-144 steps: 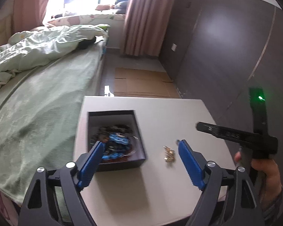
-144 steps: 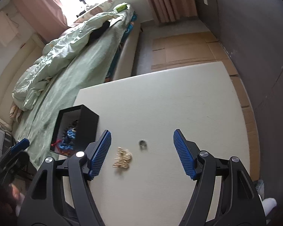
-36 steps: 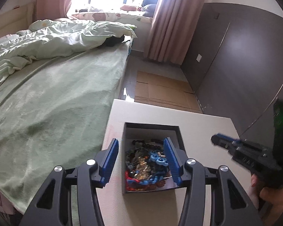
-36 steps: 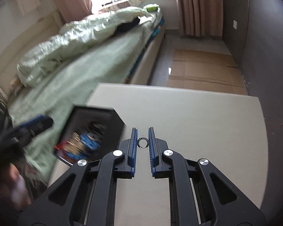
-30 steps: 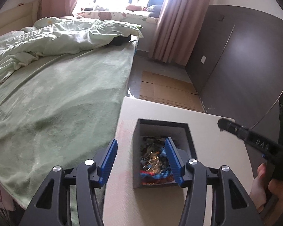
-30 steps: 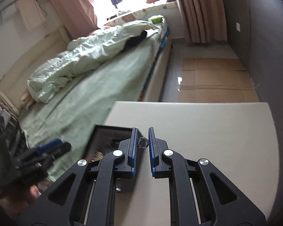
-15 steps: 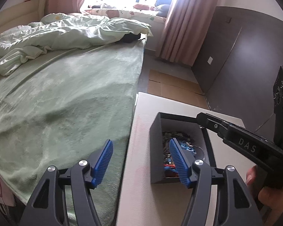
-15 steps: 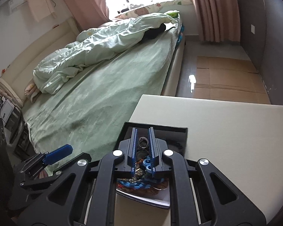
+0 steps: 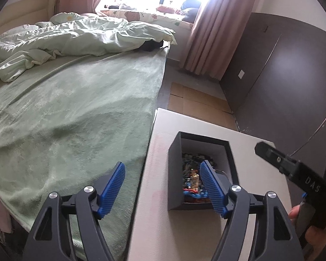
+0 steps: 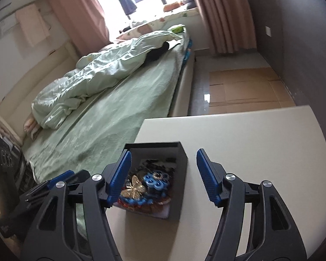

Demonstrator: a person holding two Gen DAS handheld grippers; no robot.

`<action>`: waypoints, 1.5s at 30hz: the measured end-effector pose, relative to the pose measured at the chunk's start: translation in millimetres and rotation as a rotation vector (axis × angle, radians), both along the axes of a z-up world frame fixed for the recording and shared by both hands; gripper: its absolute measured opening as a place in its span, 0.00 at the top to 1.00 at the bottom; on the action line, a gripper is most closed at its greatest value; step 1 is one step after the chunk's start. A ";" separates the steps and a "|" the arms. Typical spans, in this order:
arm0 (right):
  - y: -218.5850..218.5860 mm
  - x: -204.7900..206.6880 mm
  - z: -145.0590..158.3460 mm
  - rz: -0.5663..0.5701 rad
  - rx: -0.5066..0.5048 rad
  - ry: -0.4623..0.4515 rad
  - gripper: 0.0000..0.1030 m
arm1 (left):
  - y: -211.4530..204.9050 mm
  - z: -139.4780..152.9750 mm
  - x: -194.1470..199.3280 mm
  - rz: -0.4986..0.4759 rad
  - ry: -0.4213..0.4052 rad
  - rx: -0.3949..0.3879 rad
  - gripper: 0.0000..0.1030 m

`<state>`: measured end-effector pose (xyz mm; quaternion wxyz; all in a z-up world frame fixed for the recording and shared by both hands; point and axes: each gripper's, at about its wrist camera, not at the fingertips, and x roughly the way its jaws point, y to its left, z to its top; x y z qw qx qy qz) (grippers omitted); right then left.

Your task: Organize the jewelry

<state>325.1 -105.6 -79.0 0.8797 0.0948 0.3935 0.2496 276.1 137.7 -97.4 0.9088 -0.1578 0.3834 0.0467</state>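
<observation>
A black open box [image 9: 173,174] stands at the left edge of the white table [image 9: 163,228], filled with mixed jewelry [image 9: 193,178]. My left gripper [image 9: 163,182] straddles the box's left wall, its jaws opening, with nothing gripped. From the right wrist view, the box [image 10: 181,187] holds a gold butterfly piece [image 10: 133,188] and blue beads [image 10: 155,181]. My right gripper [image 10: 164,169] hangs over the box with its jaws opening and nothing between the pads. I cannot make out the small ring anywhere. The right gripper [image 9: 289,167] also shows at the right of the left wrist view.
A bed with a green blanket [image 9: 76,119] runs along the table's left side. Flattened cardboard [image 10: 245,87] lies on the floor beyond the table. A dark wall panel [image 9: 282,76] stands on the right. A person's hand [image 9: 297,213] holds the right gripper.
The right gripper carried the ring over the box, then opened; the ring is gone from its pads. The left gripper widened and now sits over the box's left wall.
</observation>
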 end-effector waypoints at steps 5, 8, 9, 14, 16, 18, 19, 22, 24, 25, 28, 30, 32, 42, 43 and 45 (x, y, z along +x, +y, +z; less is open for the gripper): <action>-20.8 -24.1 0.1 -0.048 -0.032 -0.011 0.25 | -13.2 16.7 -13.4 -0.020 -0.022 0.011 0.23; -40.0 -42.5 -0.5 -0.081 -0.013 -0.005 0.22 | -21.0 27.6 -24.5 -0.036 -0.046 0.016 0.13; -45.9 -49.0 0.5 -0.090 -0.013 -0.003 0.21 | -24.6 31.8 -29.9 -0.041 -0.055 0.016 0.10; -74.7 -90.1 21.7 -0.141 -0.003 -0.050 0.05 | -39.5 47.2 -51.0 -0.068 -0.073 0.013 0.08; -82.2 -104.8 31.0 -0.146 -0.002 -0.065 0.05 | -45.7 55.3 -62.2 -0.080 -0.093 0.019 0.08; -89.9 -120.3 41.4 -0.161 -0.018 -0.081 0.05 | -50.4 61.6 -72.7 -0.083 -0.109 0.018 0.08; -92.4 -125.5 44.9 -0.169 -0.024 -0.086 0.05 | -52.7 65.1 -79.1 -0.085 -0.113 0.013 0.08; -105.0 -145.6 58.0 -0.206 -0.025 -0.109 0.05 | -58.4 74.0 -96.1 -0.093 -0.128 0.006 0.08; -115.3 -160.4 67.5 -0.236 -0.022 -0.133 0.05 | -64.6 82.0 -109.2 -0.112 -0.150 0.013 0.08; -119.2 -166.4 71.2 -0.244 -0.022 -0.140 0.05 | -67.2 85.0 -115.4 -0.119 -0.158 0.019 0.08; -128.9 -179.3 79.5 -0.238 0.000 -0.132 0.05 | -74.5 95.9 -135.5 -0.131 -0.185 0.026 0.08; -137.6 -189.8 85.1 -0.230 0.040 -0.111 0.05 | -77.4 101.1 -147.9 -0.133 -0.195 0.028 0.08; -141.8 -199.8 90.8 -0.224 0.042 -0.116 0.05 | -80.1 104.6 -158.5 -0.133 -0.192 0.030 0.08; -156.8 -260.6 102.7 -0.207 -0.009 -0.155 0.05 | -97.6 131.3 -223.5 -0.148 -0.216 0.044 0.08; -157.7 -265.3 103.5 -0.206 -0.014 -0.161 0.05 | -100.0 131.7 -227.4 -0.149 -0.217 0.049 0.08; -160.6 -276.1 104.9 -0.202 -0.023 -0.170 0.05 | -105.7 130.3 -238.0 -0.153 -0.220 0.058 0.08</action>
